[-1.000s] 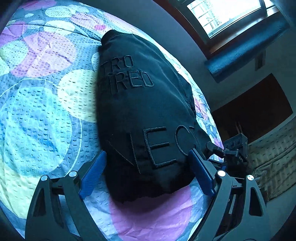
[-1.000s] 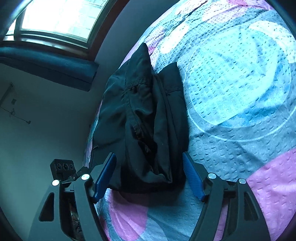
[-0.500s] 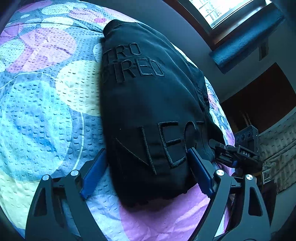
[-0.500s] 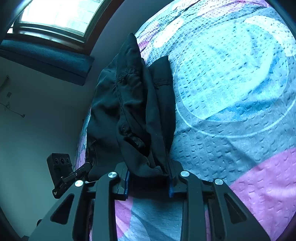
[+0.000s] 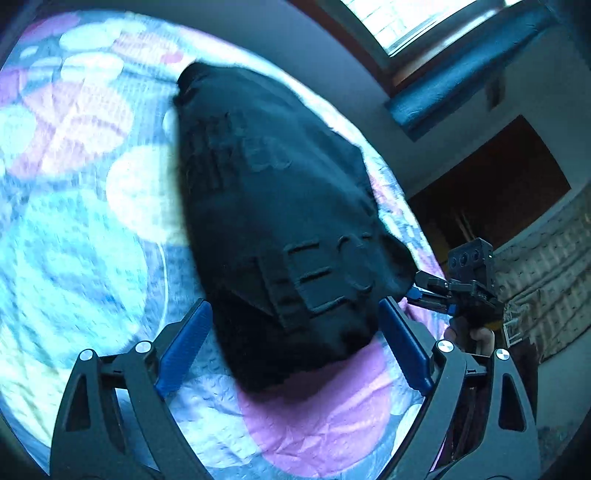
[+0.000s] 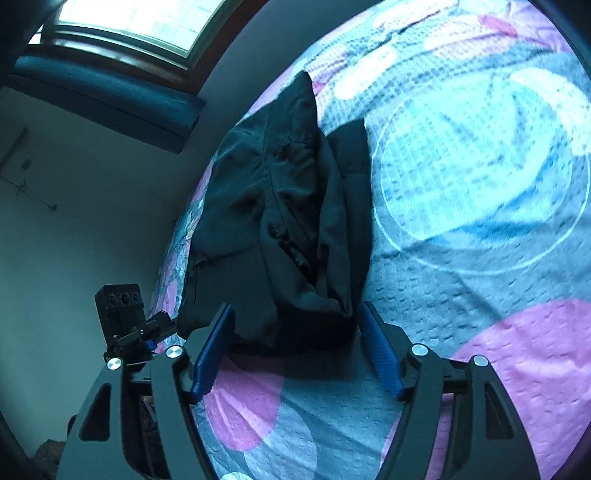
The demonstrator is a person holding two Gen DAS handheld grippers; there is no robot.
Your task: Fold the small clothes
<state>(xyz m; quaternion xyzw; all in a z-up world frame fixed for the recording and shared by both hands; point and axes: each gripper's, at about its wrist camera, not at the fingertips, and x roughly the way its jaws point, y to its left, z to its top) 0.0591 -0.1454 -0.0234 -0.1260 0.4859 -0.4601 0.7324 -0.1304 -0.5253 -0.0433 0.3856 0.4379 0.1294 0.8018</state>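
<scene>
Black garment [image 5: 288,236] lies folded on the patterned bedspread [image 5: 74,236], near the bed's edge on the window [image 6: 140,18] side, raised lettering uppermost (blurred, not legible). Left gripper [image 5: 295,343] stands wide, its jaws having just been opening; the blue pads flank the garment's near end without pressing it. Right gripper [image 6: 295,343] is likewise spread, jaws just opened, with the bunched near end of the cloth between its pads but free of them. Each gripper is visible in the other's view, beside the garment's corner.
</scene>
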